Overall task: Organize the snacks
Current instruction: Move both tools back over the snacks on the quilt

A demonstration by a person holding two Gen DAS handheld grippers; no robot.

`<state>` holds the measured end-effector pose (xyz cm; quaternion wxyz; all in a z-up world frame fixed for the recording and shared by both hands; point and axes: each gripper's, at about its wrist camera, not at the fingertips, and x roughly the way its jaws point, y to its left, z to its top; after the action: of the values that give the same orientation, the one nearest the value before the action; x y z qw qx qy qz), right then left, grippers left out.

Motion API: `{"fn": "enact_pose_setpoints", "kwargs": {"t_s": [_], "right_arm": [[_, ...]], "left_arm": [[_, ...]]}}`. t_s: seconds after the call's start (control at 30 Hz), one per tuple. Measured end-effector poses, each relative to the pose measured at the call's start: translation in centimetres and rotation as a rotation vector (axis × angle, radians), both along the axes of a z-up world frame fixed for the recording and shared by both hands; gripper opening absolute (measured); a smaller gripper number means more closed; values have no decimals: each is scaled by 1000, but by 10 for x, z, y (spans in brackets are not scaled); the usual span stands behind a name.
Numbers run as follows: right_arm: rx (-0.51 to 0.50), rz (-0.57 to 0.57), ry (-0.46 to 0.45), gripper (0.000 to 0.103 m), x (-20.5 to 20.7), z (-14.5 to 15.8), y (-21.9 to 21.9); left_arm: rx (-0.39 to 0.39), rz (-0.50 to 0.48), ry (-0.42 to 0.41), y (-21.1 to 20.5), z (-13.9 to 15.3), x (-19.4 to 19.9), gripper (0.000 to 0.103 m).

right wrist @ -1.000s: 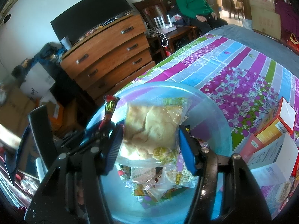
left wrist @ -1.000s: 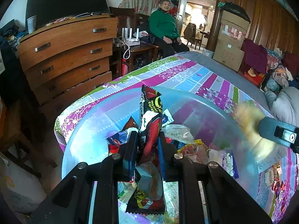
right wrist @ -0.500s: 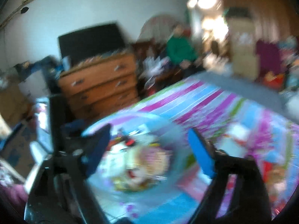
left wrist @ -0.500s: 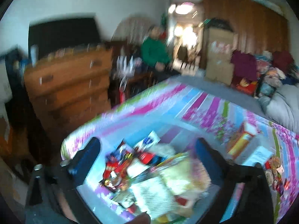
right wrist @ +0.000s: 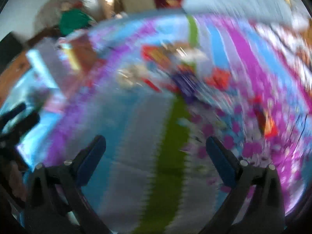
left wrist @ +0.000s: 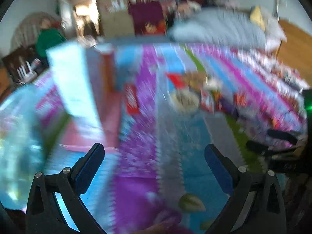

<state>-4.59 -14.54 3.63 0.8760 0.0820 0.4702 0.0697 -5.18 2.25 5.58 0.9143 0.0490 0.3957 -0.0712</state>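
The left gripper [left wrist: 154, 159] has its blue-padded fingers [left wrist: 88, 167] spread wide, holding nothing, above the striped floral bedcover [left wrist: 140, 156]. The right gripper [right wrist: 156, 152] is likewise released. Ahead of both, blurred snack packets [left wrist: 197, 95] lie scattered; a translucent blue plastic tub [left wrist: 17, 136] sits left of the left fingers.

Motion blur smears both wrist views: the loose snack packets [left wrist: 197, 95] beyond the striped bedspread [left wrist: 175, 136] are unreadable streaks, the pale blue bowl [left wrist: 17, 136] left of them runs off the frame edge, and the boxes [right wrist: 78, 58] show no legible print.
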Motion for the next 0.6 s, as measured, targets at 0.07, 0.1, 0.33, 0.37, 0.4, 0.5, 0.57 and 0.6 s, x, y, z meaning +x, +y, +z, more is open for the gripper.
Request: {"fn": "enact_pose_setpoints", "kwargs": {"t_s": [0.07,0.1,0.33,0.37,0.4,0.5,0.57,0.6], "right_arm": [[-9,-16,18,103,14,-14,-10],[-17,-29,23,103,21,-19,-14],[-116,-19,-31,103,36,-30,-7],[-132,-19,-32,103,37,-31,-3],[-146,-18,-32,103,38,-32,-2],[-132,-20,-45,103,38,-33,-4],[-136,-21,-49,103,38,-34,-3],[-141,-21,-50,103,37,-34,-3]], "left_arm": [[38,16,23,-12,-23,19,103],[44,21,30,-16,-32,25,103],[40,113,114,-25,-80,58,103],[35,113,115,-24,-80,58,103],[27,115,117,-23,-81,58,103],[16,121,107,-22,-85,51,103],[14,121,101,-22,-84,49,103],[13,121,101,-22,-84,48,103]]}}
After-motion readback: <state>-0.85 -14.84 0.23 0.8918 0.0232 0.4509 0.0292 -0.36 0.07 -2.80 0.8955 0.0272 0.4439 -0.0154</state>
